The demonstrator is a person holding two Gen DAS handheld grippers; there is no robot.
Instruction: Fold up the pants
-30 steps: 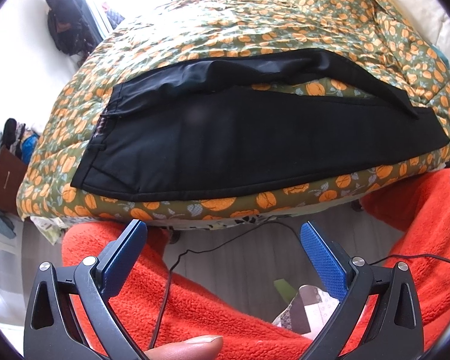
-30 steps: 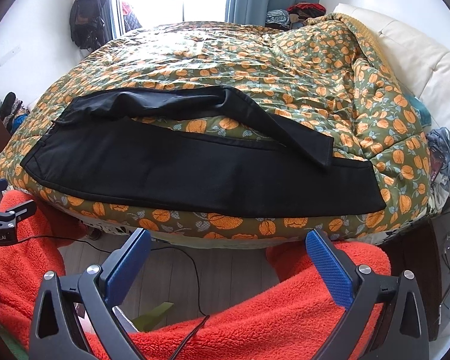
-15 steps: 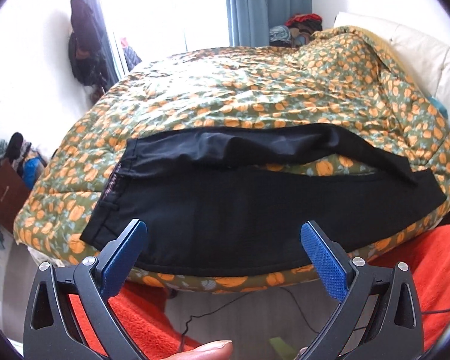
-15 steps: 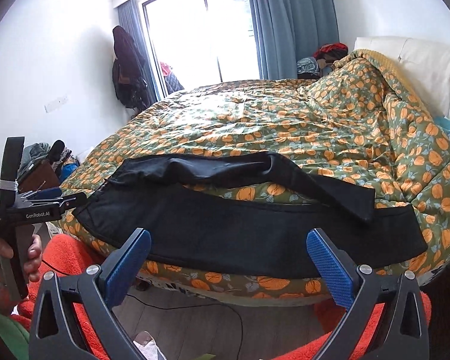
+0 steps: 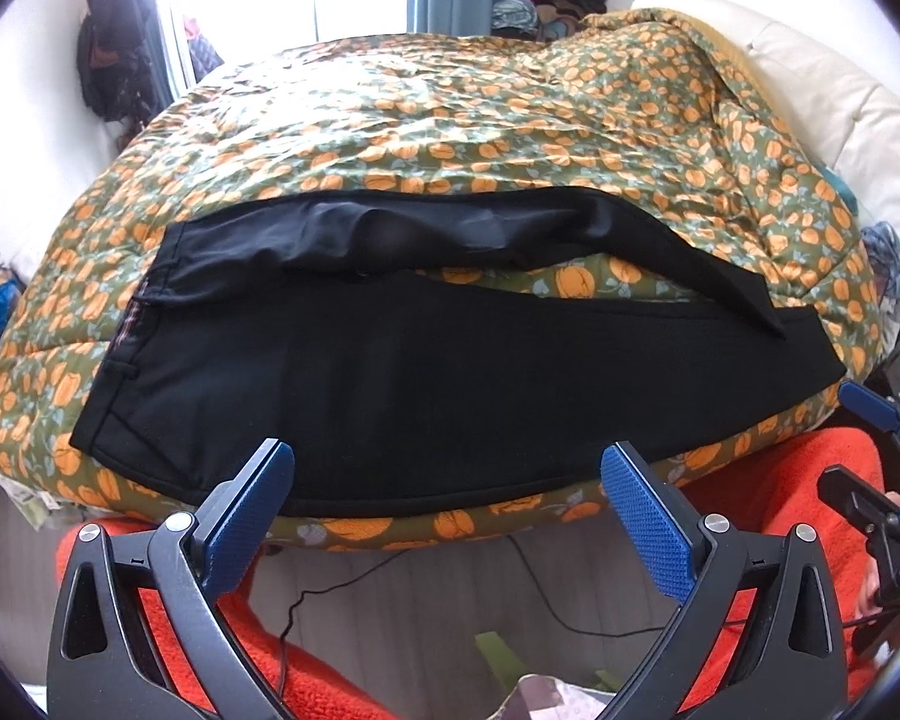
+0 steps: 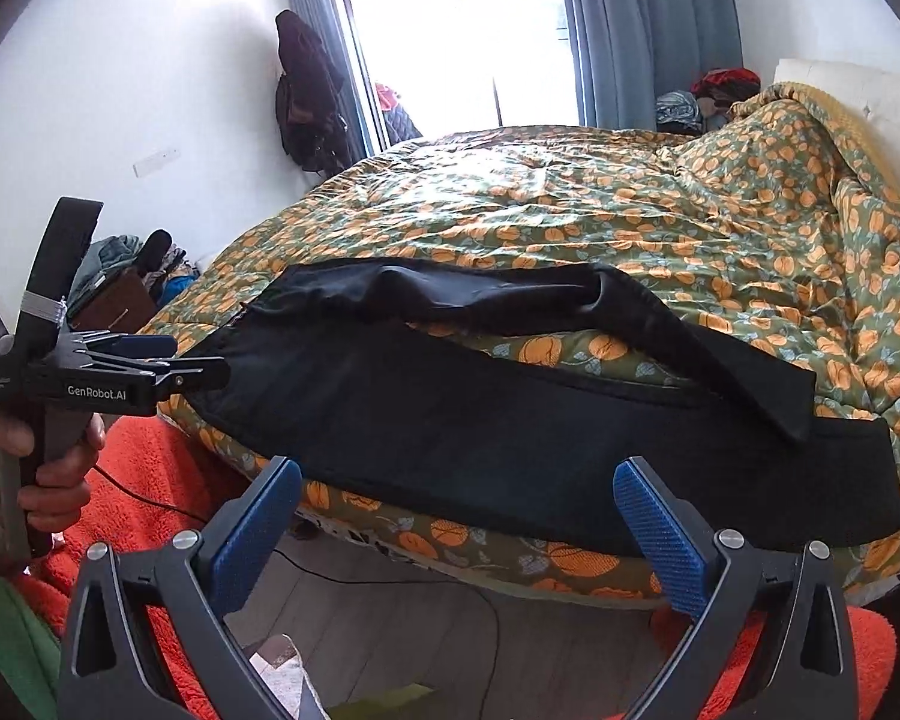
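Left gripper (image 5: 444, 480) gaping wide, holding nothing, now lifted from pointing at the floor to hover just off the bed's near edge; right gripper (image 6: 456, 495) equally wide and empty, risen the same way; the black pants (image 5: 426, 372) lie lengthwise along that near edge of the bed (image 5: 510, 120), waistband toward the left corner, far leg rumpled and crossing the near one at the cuffs; both tools look lined up for a first grab, no fold started yet
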